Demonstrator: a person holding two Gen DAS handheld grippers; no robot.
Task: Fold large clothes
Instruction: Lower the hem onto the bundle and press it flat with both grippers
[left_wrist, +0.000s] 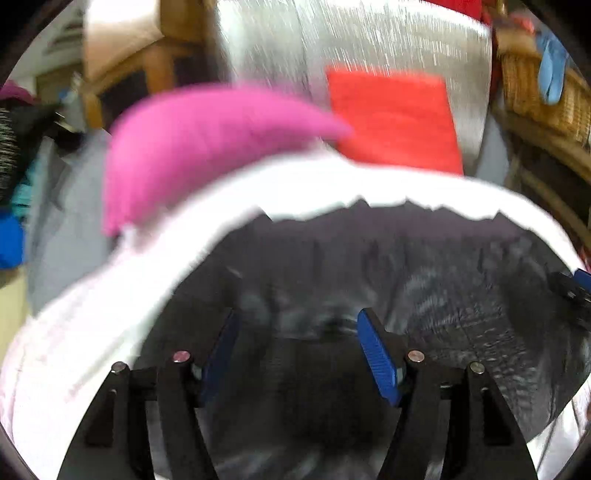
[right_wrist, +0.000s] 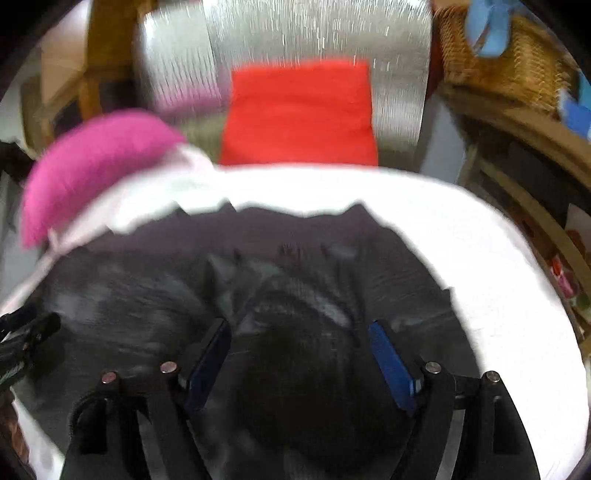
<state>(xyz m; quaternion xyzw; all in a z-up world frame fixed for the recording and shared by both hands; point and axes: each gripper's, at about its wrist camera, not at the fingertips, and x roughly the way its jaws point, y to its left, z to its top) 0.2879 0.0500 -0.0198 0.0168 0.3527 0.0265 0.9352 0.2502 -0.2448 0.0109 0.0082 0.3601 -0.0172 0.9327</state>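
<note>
1. Lying flat on a white surface (left_wrist: 92, 332), a dark grey garment (left_wrist: 424, 266) fills the lower half of both wrist views; its far edge is ragged against the white at about twelve o'clock from each tool.
2. The left gripper (left_wrist: 297, 347) hovers over the garment with its blue-padded fingers (left_wrist: 376, 354) spread apart. Nothing is pinched between them; only dark cloth shows beneath the gap.
3. The right gripper (right_wrist: 299, 356) also sits above the dark grey garment (right_wrist: 147, 295), its jaws spread wide and gripping nothing.
4. In the left wrist view, the tip of the other tool shows at three o'clock at the picture's edge; in the right wrist view, the other tool shows at nine o'clock.
5. Beyond the white surface, a folded red cloth (right_wrist: 299, 114) lies at twelve o'clock on a silvery mat (right_wrist: 399, 74).
6. A bright pink garment (left_wrist: 184, 147) lies at about ten o'clock, touching the white surface's far edge.
7. A wicker basket (right_wrist: 509, 62) stands at two o'clock with blue fabric (right_wrist: 487, 26) draped over its rim.
8. Both pictures are blurred, so fine detail of the cloth cannot be told.
</note>
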